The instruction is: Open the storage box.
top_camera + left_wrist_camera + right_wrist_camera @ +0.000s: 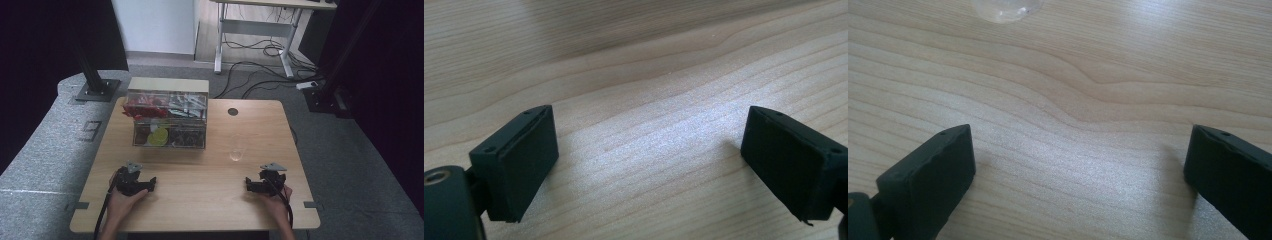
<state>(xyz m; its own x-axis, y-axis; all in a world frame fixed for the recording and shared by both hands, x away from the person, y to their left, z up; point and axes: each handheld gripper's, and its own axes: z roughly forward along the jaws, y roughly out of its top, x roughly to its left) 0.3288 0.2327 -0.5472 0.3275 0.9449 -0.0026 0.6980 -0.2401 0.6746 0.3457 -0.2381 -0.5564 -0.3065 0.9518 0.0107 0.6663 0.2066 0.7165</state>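
Both grippers rest on the wooden table near its near edge, each held in one hand. The left gripper sits at the near left, the right gripper at the near right. In the left gripper view the jaws stand wide apart with bare wood between them; in the right gripper view the jaws are likewise wide and hold nothing.

The thing nearest to a gripper is a clear glass, upright on the table just beyond the right gripper and right of centre. Its base shows at the top edge of the right gripper view. Whether it holds anything cannot be told. It is judged light, rigid, smooth and breakable; the pads would slip on a loose hold, and a hard squeeze risks cracking it. A grip across the wall at about mid-height, with the jaws level, looks safest.

At the far left stands a clear box with several compartments. The upper ones hold red items at the left and pale, stick-like items at the right. The lower ones hold a yellow-green round piece and dark contents; their kinds are too small to tell. A dark round port lies in the tabletop right of the box.
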